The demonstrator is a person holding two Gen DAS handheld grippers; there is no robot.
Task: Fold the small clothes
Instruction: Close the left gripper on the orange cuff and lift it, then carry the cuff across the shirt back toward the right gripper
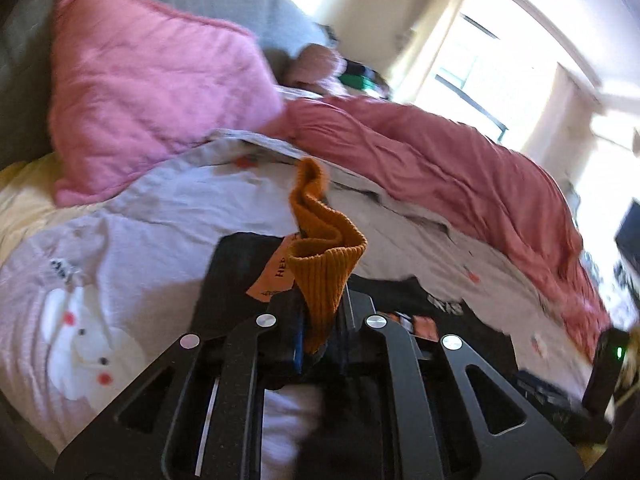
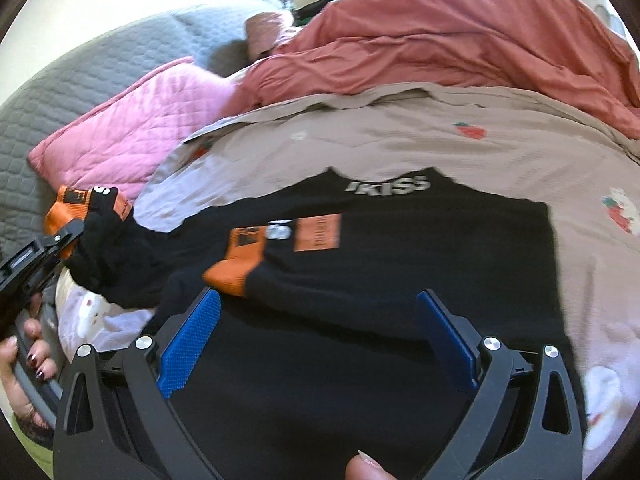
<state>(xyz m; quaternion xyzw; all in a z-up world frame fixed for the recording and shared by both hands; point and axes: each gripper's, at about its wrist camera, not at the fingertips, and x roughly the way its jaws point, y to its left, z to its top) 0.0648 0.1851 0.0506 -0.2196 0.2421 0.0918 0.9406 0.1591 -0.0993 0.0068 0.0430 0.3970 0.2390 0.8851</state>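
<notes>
Far to your left, a gray quilted headboard (image 2: 100, 60) curves behind the bed, and a pink quilted pillow (image 1: 152, 84) leans against it. Your left gripper (image 1: 320, 320) is clamped shut on the orange ribbed cuff (image 1: 324, 268) of a garment, and the knit bunches up between the fingers and stands above them. From the right wrist view, the same left gripper (image 2: 60, 240) appears at the left edge, pinching a black sleeve (image 2: 116, 264) with its orange cuff (image 2: 68, 208) lifted off the bed. Your left hand (image 2: 24, 364), nails painted dark, wraps the handle below it.

The sleeve runs right into the black top (image 2: 400, 264), which lies spread flat on the beige strawberry-print bedsheet (image 2: 400, 140). White lettering (image 2: 388, 185) sits near its far edge, an orange tag (image 2: 318, 232) lies just this side of that, and a second orange cuff (image 2: 236, 268) rests on the cloth near the middle.

Your right gripper (image 2: 320, 344) hovers over the near part of the top with its blue pads (image 2: 192, 340) spread wide apart, holding nothing. Whether the tips touch the cloth cannot be told. A fingertip (image 2: 368, 468) shows at the bottom edge.

Beyond the top, a rumpled red blanket (image 2: 460, 36) lies heaped along the far side of the bed, stretching to your right, with a bright window (image 1: 492, 76) behind it.
</notes>
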